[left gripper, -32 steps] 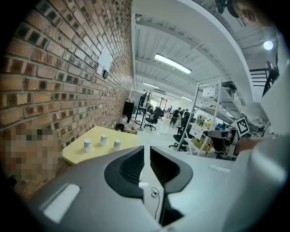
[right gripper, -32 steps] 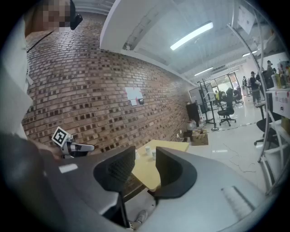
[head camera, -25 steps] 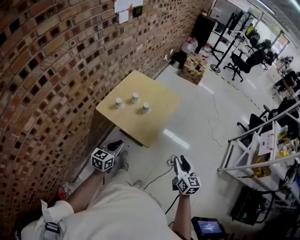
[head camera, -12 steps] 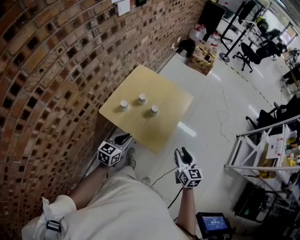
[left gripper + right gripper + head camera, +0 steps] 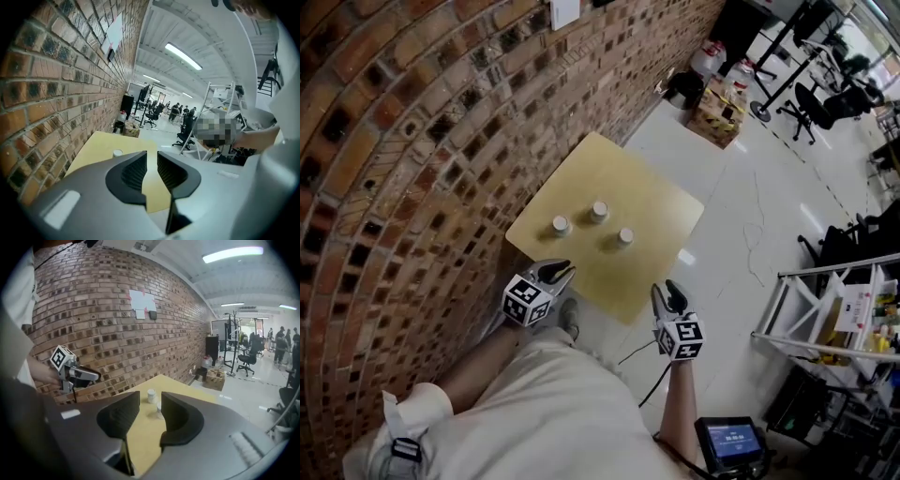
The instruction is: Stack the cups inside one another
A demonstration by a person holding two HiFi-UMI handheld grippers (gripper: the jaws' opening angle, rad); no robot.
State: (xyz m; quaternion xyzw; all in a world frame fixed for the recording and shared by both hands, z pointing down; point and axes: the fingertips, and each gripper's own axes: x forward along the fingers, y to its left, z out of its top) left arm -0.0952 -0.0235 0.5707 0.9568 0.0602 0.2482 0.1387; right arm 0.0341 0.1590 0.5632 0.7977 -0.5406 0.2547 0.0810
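Okay, so the cups aren't stacked at all yet. They stand separately on the square yellowish table point(image 5: 661, 202) against the brick wall point(image 5: 412, 141): a left cup point(image 5: 560, 225) closest to the wall, a far cup point(image 5: 599, 210) a bit beyond it, and a right cup point(image 5: 624, 236) nearer the middle of the table, none of them touching. Both tongs are on the person's side, well short of the cups. In the head view the left tongs point(image 5: 562, 270) show right at the table's near edge, and the right tongs point(image 5: 671, 287) show just off its near corner, over the white floor point(image 5: 741, 216). In the left gripper view the jaws have just been opening. There's only a narrow gap between the ribbed pads point(image 5: 136, 171) and nothing sits in it, just tabletop further off, with one of the cups point(image 5: 117, 153) peeking over the left jaw. In the right gripper view the jaws stand apart by a wider gap and nothing's clamped there either. Two cups show on the table beyond that gap, away from the jaws, and the left tongs hang off to the left in front of the bricks.
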